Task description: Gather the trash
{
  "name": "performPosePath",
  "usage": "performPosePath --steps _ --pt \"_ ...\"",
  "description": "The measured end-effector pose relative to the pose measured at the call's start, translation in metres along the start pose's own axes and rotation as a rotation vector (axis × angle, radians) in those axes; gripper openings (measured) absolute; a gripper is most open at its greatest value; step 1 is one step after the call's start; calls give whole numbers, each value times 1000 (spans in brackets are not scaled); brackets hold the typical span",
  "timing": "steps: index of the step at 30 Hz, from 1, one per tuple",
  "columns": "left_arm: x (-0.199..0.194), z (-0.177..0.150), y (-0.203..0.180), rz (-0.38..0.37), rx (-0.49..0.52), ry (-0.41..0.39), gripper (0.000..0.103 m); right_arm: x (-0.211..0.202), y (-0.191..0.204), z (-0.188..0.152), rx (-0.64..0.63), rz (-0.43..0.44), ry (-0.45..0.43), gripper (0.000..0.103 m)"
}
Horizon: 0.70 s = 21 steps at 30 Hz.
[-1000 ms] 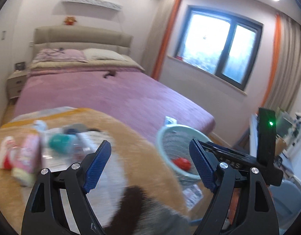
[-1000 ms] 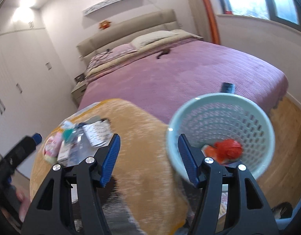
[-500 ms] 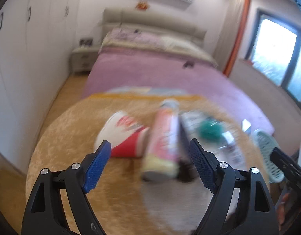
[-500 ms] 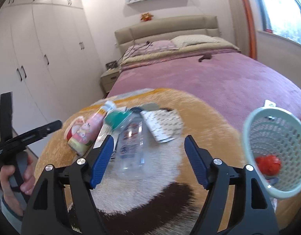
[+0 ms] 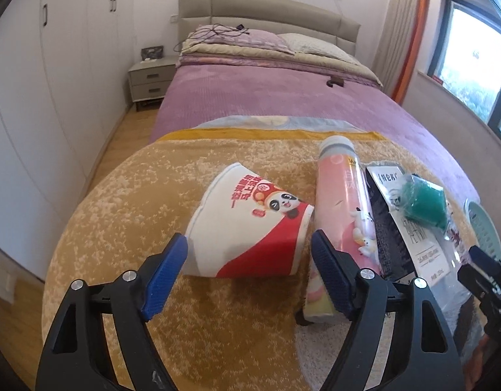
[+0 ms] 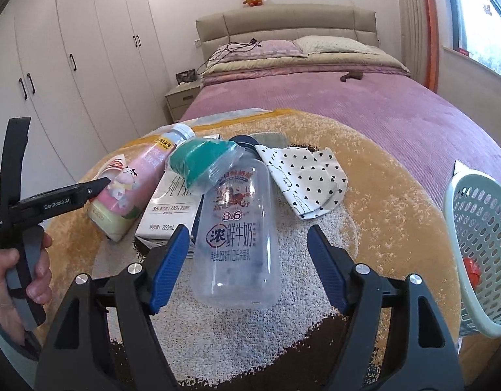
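Trash lies on a round yellow rug (image 5: 146,195). A red-and-white paper cup (image 5: 250,234) lies on its side between the open jaws of my left gripper (image 5: 248,270). Beside it lie a pink bottle (image 5: 343,205), a milk carton (image 6: 172,208) and a green crumpled bag (image 6: 198,156). A clear plastic milk bottle (image 6: 239,238) lies between the open jaws of my right gripper (image 6: 248,260). A mint green basket (image 6: 478,247) with a red item inside stands at the right.
A white polka-dot wrapper (image 6: 309,179) lies behind the clear bottle. A bed with a purple cover (image 5: 276,97) stands behind the rug. White wardrobes (image 6: 71,49) line the left wall, with a nightstand (image 5: 149,81) by the bed.
Both grippers have swung left from the basket to the trash pile and moved closer. The left now frames the paper cup, the right the clear bottle. Both stay open.
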<state>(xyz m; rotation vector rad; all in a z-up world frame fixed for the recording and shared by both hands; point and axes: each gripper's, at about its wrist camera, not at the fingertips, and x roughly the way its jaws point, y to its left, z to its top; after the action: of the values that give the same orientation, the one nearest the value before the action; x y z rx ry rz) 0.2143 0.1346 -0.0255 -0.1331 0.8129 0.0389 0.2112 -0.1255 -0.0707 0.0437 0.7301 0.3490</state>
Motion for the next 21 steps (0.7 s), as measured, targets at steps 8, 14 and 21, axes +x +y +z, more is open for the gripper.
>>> performPosePath --steps 8,14,21 --pt "-9 -13 12 39 8 6 67 -3 2 -4 -12 -21 -25 64" --pt "-32 -25 45 66 -23 9 66 -4 2 -4 -11 -9 -31 55" --pt "-40 -15 41 -118 -75 -1 85 -2 -1 -2 2 9 -19 55"
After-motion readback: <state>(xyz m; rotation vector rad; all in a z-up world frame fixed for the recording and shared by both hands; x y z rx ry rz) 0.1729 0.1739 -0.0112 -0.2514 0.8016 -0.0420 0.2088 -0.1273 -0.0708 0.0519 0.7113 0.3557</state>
